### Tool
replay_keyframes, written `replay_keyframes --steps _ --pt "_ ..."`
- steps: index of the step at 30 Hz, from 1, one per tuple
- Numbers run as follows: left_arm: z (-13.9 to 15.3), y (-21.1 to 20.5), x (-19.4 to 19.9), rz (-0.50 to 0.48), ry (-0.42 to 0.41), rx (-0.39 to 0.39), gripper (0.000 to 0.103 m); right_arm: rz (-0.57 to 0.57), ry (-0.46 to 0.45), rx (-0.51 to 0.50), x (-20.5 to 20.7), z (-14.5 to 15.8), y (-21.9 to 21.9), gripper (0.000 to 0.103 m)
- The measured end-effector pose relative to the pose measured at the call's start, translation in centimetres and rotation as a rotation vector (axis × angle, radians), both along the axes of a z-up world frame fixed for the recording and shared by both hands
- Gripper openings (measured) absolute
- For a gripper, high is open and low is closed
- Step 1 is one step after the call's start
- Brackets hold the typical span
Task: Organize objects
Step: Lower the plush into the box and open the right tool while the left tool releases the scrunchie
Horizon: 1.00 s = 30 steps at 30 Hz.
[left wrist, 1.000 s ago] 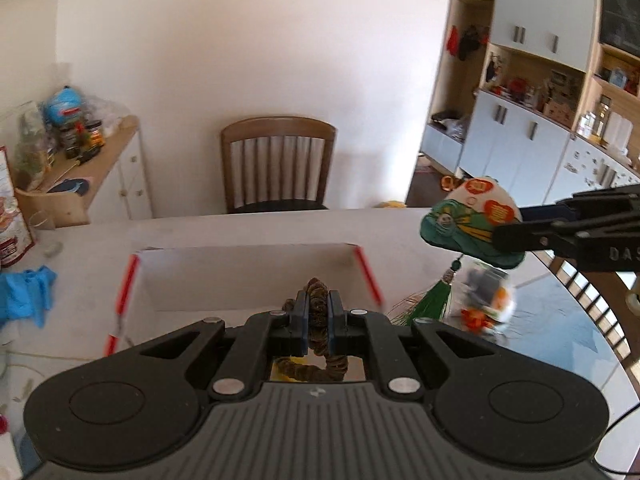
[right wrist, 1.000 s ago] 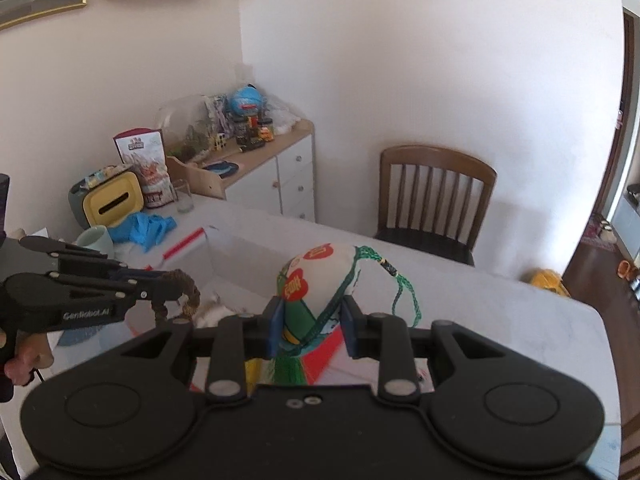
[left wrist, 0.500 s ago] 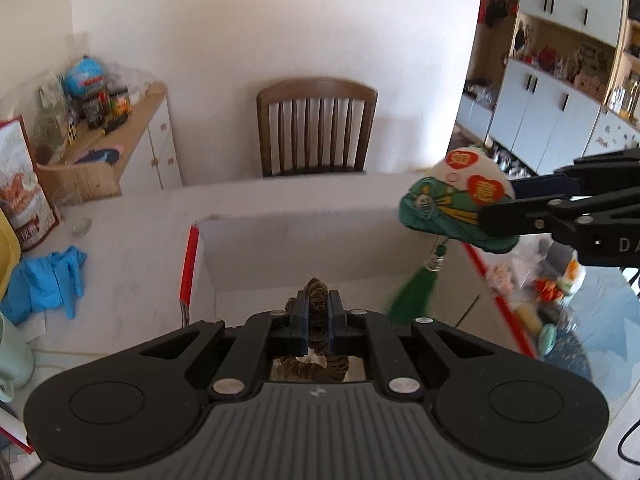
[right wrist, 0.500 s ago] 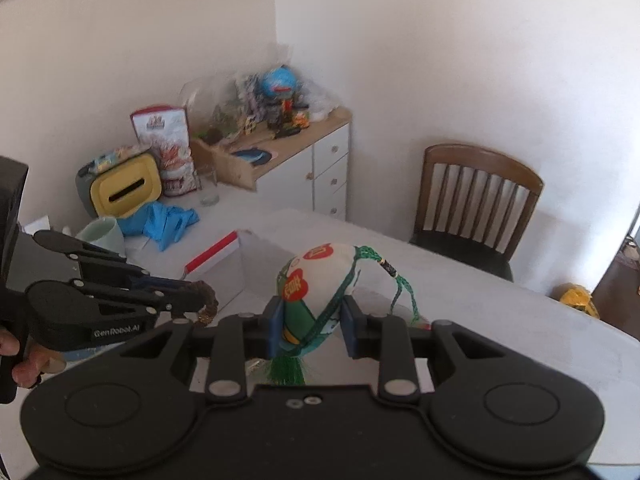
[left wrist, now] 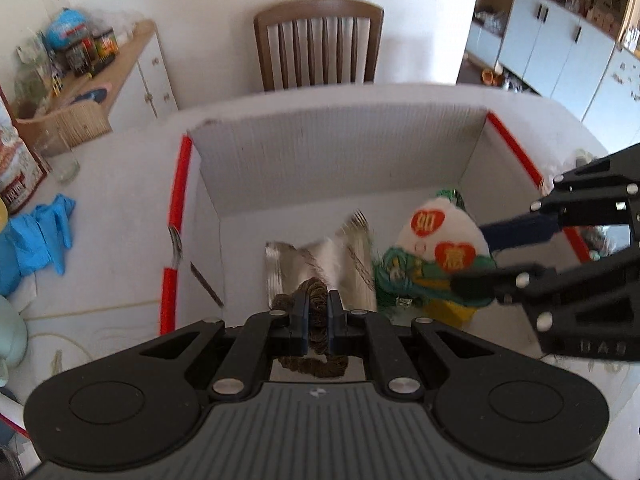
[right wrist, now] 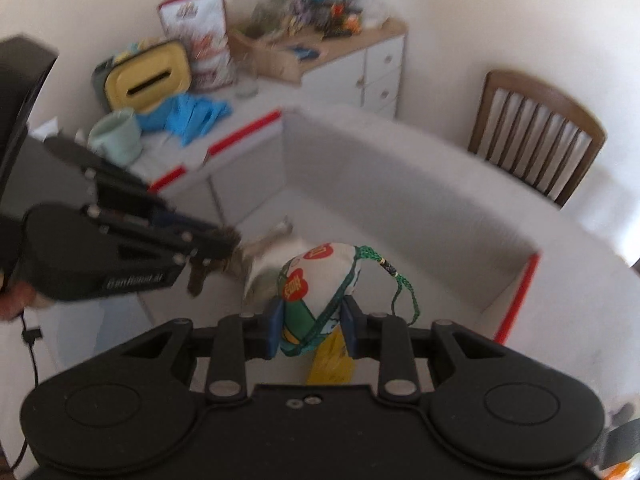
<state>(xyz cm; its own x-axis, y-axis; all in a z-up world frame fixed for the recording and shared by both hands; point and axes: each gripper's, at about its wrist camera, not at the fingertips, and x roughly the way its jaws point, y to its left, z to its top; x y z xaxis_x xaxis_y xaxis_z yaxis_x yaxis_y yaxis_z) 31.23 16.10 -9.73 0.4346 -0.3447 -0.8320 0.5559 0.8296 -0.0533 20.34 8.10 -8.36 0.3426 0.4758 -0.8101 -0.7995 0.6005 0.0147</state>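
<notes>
In the left wrist view, the left gripper (left wrist: 318, 312) is seen closed tight on a brown braided loop (left wrist: 316, 300); only the part above the blue pads and a coil below them can be made out, the rest being covered by the gripper body. It is held over the open white cardboard box (left wrist: 340, 160) with red-taped edges. A crumpled silvery item (left wrist: 320, 252) on the box floor is blurred and cannot be identified. The right gripper (left wrist: 476, 256) is cut off at the right edge; its fingers are clamped on a stuffed fabric charm (left wrist: 436, 248), white on top and green below, printed with red hearts bearing yellow characters that are too soft to read. Faint lettering on the gripper's side cannot be read with certainty. A yellow piece below the charm is partly hidden.

In the right wrist view, heavy blur is present. The right gripper (right wrist: 312, 330) is seen narrowly parted and pressed on the fabric charm (right wrist: 316, 276), whose green cord (right wrist: 400, 284) hangs to the right, above the box (right wrist: 400, 184) interior. Its lower half is hidden between the pads. The left gripper (right wrist: 224, 246) is shown at the left with the brown loop (right wrist: 200, 276) dangling from it; "GenRobot.AI" is just legible on its side. A printed bag (right wrist: 200, 36) behind carries writing too smeared to read.
</notes>
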Motion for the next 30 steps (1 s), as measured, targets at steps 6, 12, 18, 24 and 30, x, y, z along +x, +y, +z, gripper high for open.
replay_keyframes --steps 6,12,18,24,30 --pt "-1.2 -0.3 0.4 -0.005 0.063 0.034 0.008 -0.005 0.074 -0.037 -0.2 -1.3 0.2 0.029" --pt "-1.8 -0.6 0.4 -0.015 0.105 0.049 0.008 -0.050 0.121 -0.033 0.3 -1.9 -0.3 0.032" --pt "-1.9 -0.8 0.1 -0.006 0.118 0.049 0.008 -0.075 0.150 -0.029 0.5 -1.9 -0.9 0.036" --pt "-1.2 -0.9 -0.1 0.002 0.108 0.038 0.009 -0.100 0.136 -0.012 0.2 -1.3 -1.7 0.041" --pt "-0.4 -1.2 -1.0 0.000 0.088 0.036 0.009 -0.110 0.116 0.024 -0.4 -0.1 -2.5 0.053"
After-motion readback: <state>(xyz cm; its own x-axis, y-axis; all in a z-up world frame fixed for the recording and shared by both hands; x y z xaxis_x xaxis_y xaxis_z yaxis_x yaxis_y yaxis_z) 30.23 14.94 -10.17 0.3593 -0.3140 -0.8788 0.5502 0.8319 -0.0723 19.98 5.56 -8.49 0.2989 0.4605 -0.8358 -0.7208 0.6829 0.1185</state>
